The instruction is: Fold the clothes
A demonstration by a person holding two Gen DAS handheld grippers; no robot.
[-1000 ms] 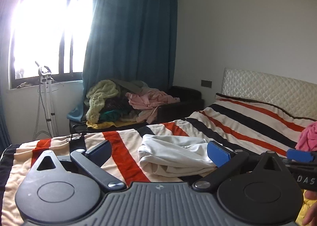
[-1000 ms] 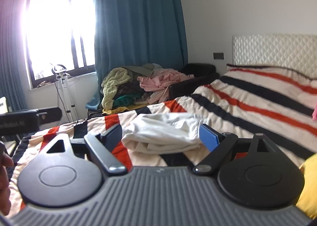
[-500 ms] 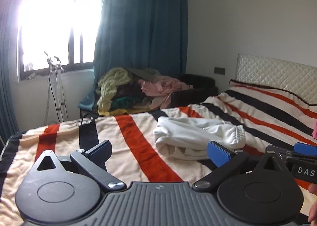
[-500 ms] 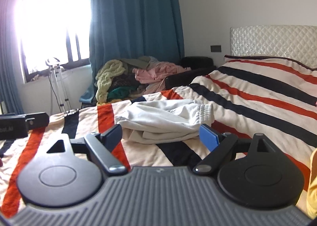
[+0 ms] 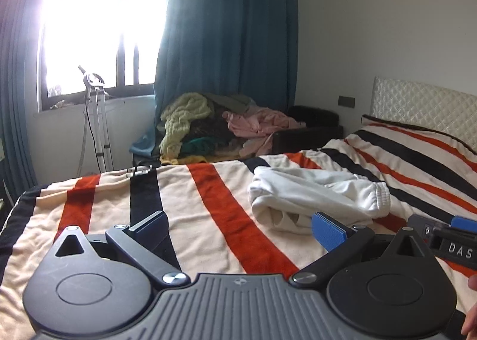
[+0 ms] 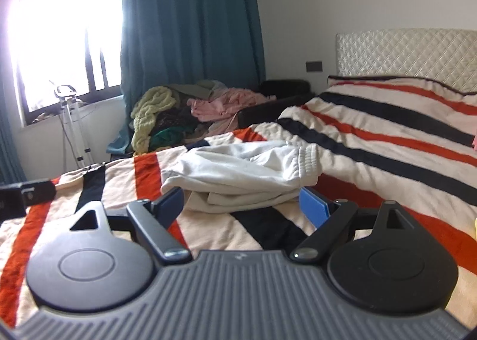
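A white garment [image 5: 316,194] lies folded in a loose bundle on the striped bed; its elastic cuff points right. It also shows in the right wrist view [image 6: 241,173]. My left gripper [image 5: 238,229] is open and empty, held over the bed in front of and left of the garment. My right gripper [image 6: 241,205] is open and empty, just in front of the garment, not touching it. The right gripper's body [image 5: 447,241] shows at the right edge of the left wrist view.
The bed has a cream blanket [image 5: 208,205] with red and black stripes and a quilted headboard [image 6: 402,53]. A pile of clothes [image 5: 214,125] sits on a dark seat by the teal curtain [image 5: 226,41]. A white stand [image 5: 95,119] is under the window.
Both grippers have pulled back and away from the garment, so it now lies farther off and more to the right. Both stayed open.
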